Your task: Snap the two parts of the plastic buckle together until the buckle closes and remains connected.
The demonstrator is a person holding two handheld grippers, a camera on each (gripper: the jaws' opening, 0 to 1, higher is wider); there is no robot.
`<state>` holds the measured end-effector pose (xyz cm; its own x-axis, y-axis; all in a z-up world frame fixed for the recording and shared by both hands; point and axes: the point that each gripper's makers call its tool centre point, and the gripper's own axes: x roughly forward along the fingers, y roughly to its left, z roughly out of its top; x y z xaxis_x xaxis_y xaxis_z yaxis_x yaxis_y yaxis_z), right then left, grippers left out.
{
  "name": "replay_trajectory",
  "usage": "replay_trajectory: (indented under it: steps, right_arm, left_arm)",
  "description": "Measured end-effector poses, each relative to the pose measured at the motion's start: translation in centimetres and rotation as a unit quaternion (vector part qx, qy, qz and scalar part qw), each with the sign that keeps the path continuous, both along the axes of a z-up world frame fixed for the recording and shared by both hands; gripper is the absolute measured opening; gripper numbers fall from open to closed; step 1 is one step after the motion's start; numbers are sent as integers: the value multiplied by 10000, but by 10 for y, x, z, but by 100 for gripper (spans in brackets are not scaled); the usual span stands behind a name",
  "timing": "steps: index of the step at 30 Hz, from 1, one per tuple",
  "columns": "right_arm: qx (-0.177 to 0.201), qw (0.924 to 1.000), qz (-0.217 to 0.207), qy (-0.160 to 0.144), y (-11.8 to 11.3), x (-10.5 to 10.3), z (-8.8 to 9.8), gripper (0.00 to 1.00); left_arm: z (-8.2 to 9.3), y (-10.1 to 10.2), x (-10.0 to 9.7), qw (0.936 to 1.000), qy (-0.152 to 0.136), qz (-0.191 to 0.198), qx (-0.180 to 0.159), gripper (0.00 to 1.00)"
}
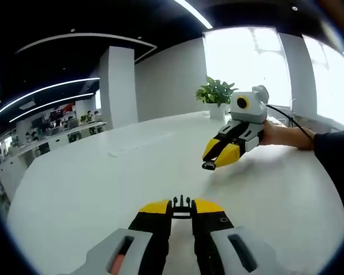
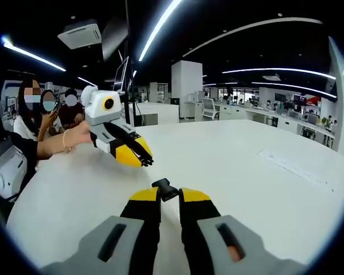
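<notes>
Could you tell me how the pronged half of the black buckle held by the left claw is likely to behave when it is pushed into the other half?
The pronged half looks like thin hard plastic, so probably stiff and light. Pinched at one end by the left claw, it might twist or slip when it meets the other half.

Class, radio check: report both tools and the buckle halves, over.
Left tool shut on pronged buckle half. Right tool shut on socket buckle half. Halves apart above white table, not yet snapped. Nothing between them.
</notes>
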<state>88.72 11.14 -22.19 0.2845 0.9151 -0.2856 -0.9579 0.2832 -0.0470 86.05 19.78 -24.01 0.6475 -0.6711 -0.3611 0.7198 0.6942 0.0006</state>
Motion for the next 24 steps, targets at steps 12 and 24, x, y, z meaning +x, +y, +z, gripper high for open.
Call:
replay_trajectory:
  steps: [12,24]
  right_arm:
    - [76,10000,18,21,1,-4,5,13]
    - [66,10000,2,-21,-1,-3,5,13]
  left_arm:
    - [3,-2,-7,9999,-69,-119,49,13]
    - [3,0,-9,9999,-55,-143,44,13]
